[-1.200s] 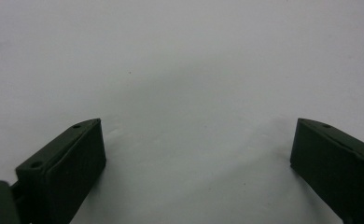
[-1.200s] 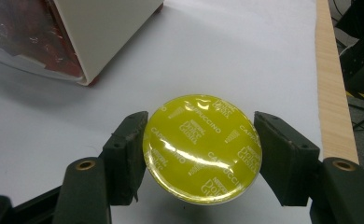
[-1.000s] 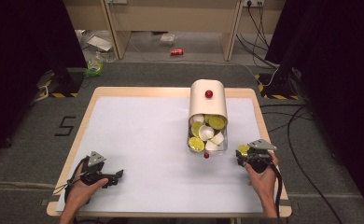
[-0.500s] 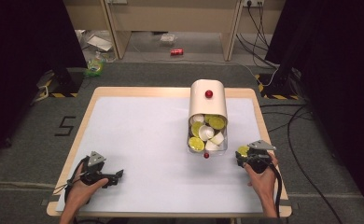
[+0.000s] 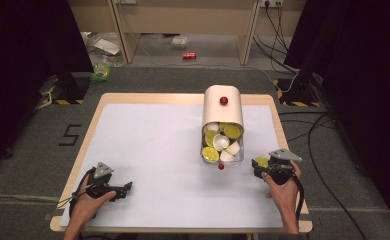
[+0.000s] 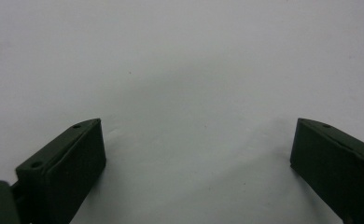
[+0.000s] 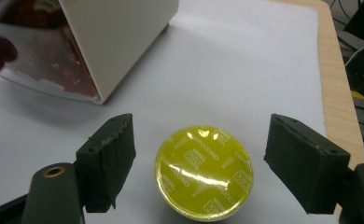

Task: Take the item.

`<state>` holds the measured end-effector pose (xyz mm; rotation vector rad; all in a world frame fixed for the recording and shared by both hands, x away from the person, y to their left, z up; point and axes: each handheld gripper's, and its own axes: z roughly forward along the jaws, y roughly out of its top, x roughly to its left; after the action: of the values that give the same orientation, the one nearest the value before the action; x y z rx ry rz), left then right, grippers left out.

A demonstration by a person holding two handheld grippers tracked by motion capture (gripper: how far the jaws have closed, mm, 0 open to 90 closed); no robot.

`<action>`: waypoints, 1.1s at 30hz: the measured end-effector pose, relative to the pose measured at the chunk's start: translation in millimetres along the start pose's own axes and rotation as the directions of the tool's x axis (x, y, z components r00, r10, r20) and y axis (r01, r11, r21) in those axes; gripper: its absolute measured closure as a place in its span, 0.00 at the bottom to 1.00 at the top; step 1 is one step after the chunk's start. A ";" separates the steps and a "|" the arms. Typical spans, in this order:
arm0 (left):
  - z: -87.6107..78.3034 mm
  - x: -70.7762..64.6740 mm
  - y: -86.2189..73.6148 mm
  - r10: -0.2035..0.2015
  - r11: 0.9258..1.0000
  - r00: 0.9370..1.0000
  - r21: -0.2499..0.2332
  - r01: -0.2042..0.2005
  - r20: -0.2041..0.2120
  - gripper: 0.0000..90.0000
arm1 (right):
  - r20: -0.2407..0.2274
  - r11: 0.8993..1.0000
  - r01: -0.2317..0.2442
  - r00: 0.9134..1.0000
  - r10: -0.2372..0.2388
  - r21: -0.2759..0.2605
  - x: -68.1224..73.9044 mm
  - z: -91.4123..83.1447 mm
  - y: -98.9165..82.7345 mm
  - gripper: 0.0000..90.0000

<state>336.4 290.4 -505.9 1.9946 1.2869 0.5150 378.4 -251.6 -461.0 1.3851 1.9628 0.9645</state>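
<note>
Black jaws on your right gripper [image 7: 199, 163] have just been swinging apart, and now they stand wide on either side of the yellow capsule [image 7: 203, 172], with clear gaps on both sides and neither pad touching it. You have let go: the capsule sits on the white table [image 5: 153, 145] by itself, foil lid facing up, so its axis runs straight up from the surface. From above, your right gripper [image 5: 261, 163] lies near the table's right edge, with the yellow capsule [image 5: 261, 161] at its tip, just right of the dispenser's open end.

Your left gripper [image 6: 196, 154] is wide open too, with bare white surface between the pads, holding and touching no object. In the high view it rests in your left hand [image 5: 85, 200] at the near left corner, well apart from everything else, with the gripper [image 5: 124, 188] pointing to the right across the table.

Now the container: the cream dispenser [image 5: 223, 107] lies on the right half of the table, long axis running away from you, its clear drawer [image 5: 222, 159] pulled out toward you. Inside you have a loose heap of capsules [image 5: 220, 142], some yellow-lidded, some showing white. One red knob [image 5: 223, 100] sits on top of the housing, another [image 5: 221, 166] on the drawer's near end. In the right gripper view the dispenser's cream wall [image 7: 119, 37] rises just beyond the jaws.
</note>
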 end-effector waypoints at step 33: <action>0.2 0.1 0.1 -0.001 1.000 1.000 0.001 0.001 0.001 0.03 | -0.036 0.989 0.000 0.999 -0.005 -0.145 18.7 -43.3 15.0 0.28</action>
<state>336.6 290.4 -506.0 1.9948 1.2873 0.5134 347.5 -241.2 -423.8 1.2922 1.8799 1.1153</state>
